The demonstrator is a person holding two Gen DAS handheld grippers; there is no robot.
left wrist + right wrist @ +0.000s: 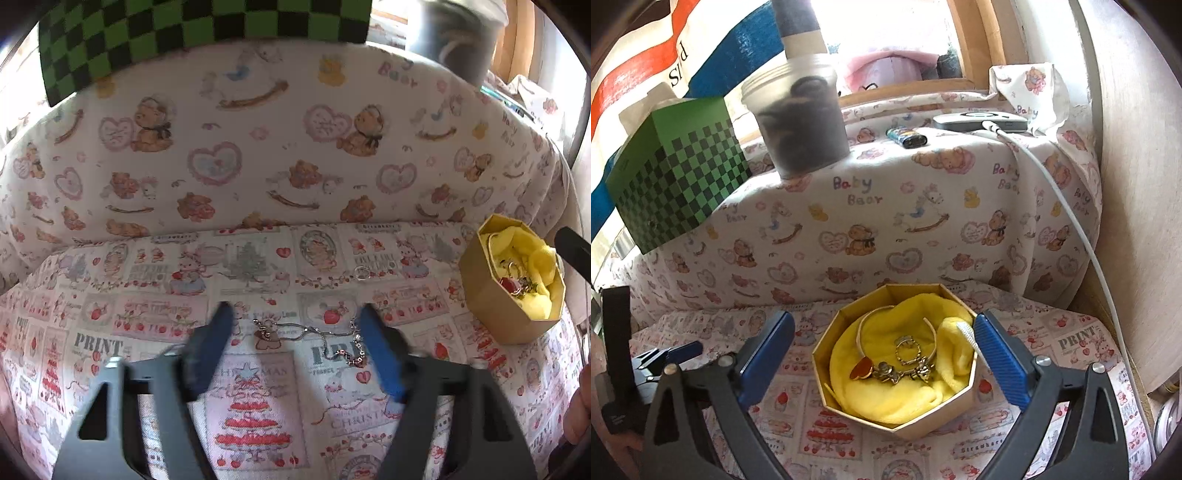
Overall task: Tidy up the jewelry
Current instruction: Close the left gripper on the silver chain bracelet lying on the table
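On the printed cloth near the bench's front edge, between the wide-open left tongs (295, 317), lies a thin chain (317, 334), light, limp and slippery, best pinched mid-length, while the wide right tongs (882, 328) hover by the box (923, 424).

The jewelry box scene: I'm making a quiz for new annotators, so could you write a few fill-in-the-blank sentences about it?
1. The octagonal box is lined with ____ cloth.
2. The silver chain bracelet lies on the printed cloth between the ____ gripper's fingers.
3. The gold bangle lies ____ the box.
4. The right gripper is ____, its fingers on either side of the box.

Missing words: yellow; left; inside; open
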